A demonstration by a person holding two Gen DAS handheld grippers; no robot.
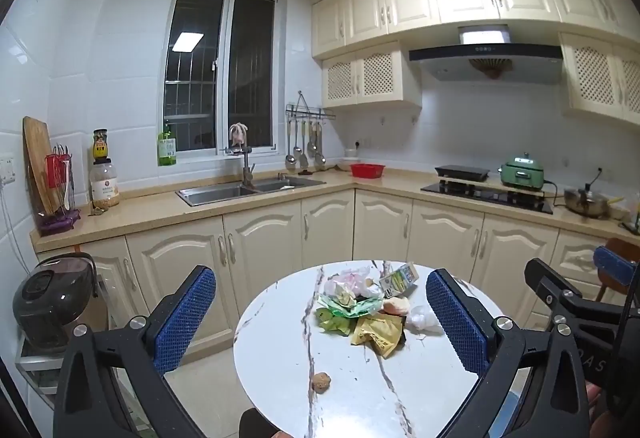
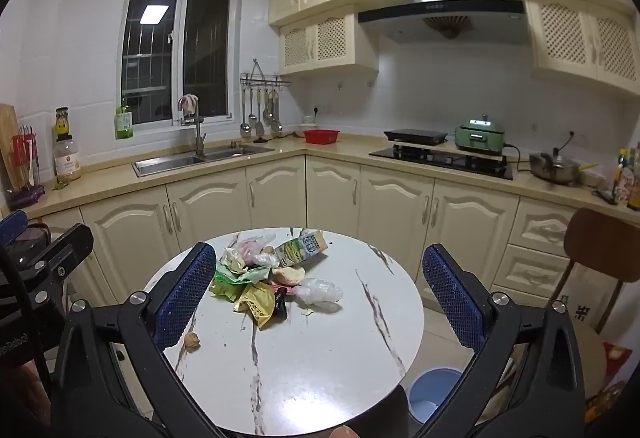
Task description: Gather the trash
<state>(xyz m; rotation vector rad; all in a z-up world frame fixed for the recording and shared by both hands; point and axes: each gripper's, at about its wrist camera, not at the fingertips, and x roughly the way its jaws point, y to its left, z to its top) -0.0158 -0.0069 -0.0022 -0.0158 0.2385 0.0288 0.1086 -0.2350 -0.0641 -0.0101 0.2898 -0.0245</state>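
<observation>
Trash pile [image 2: 272, 274] ahead, hand-held gripper [image 2: 320, 290] apart

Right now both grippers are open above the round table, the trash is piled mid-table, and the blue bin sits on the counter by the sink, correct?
Not quite: the blue bin stands on the floor beside the round table, as the right wrist view shows. The rest holds.
</observation>
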